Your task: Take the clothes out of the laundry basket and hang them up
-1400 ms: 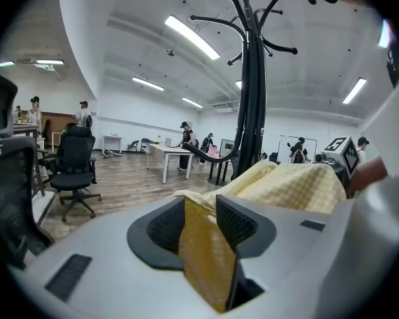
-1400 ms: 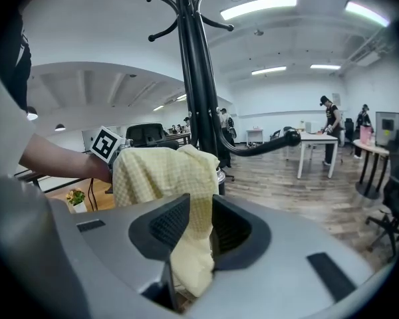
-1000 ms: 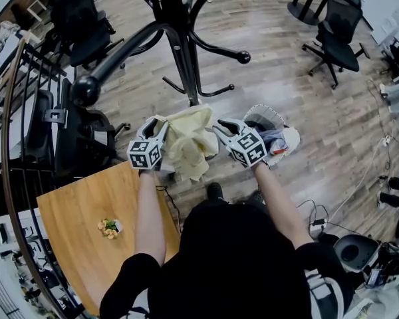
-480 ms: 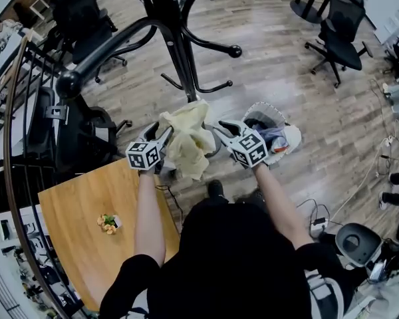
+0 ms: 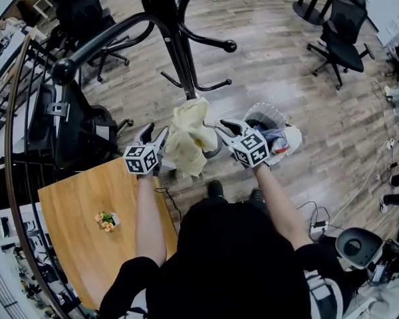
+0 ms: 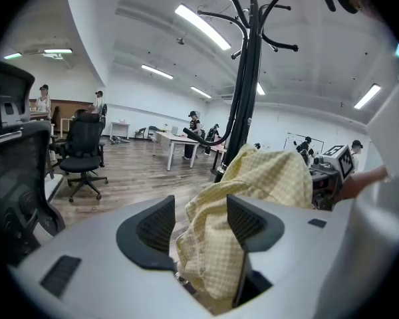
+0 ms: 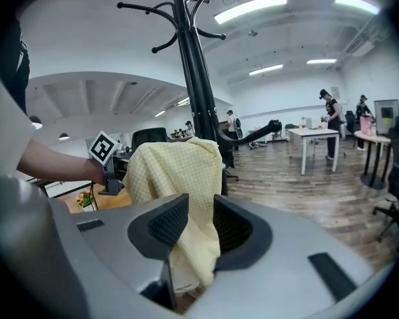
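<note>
A pale yellow checked garment (image 5: 189, 135) hangs bunched between my two grippers, in front of the black coat stand (image 5: 176, 45). My right gripper (image 5: 223, 127) is shut on its right side; in the right gripper view the cloth (image 7: 173, 171) fills the gap between the jaws (image 7: 199, 208). My left gripper (image 5: 153, 135) is open and its jaws have just been opening. In the left gripper view the cloth (image 6: 266, 178) still lies between them (image 6: 199, 205), against the right pad, with a gap at the left. The white laundry basket (image 5: 289, 141) stands on the floor under my right hand, with clothes in it.
A wooden table (image 5: 73, 244) with a small potted plant (image 5: 107, 222) is at the lower left. Black office chairs (image 5: 339, 38) stand at the upper right, another chair (image 5: 76, 121) at the left. Cables (image 5: 319, 218) lie on the floor to the right.
The left gripper's jaws have spread and it has slid a little left, away from the garment. The cloth now hangs narrower and nearer the right gripper, which has stayed in place.
</note>
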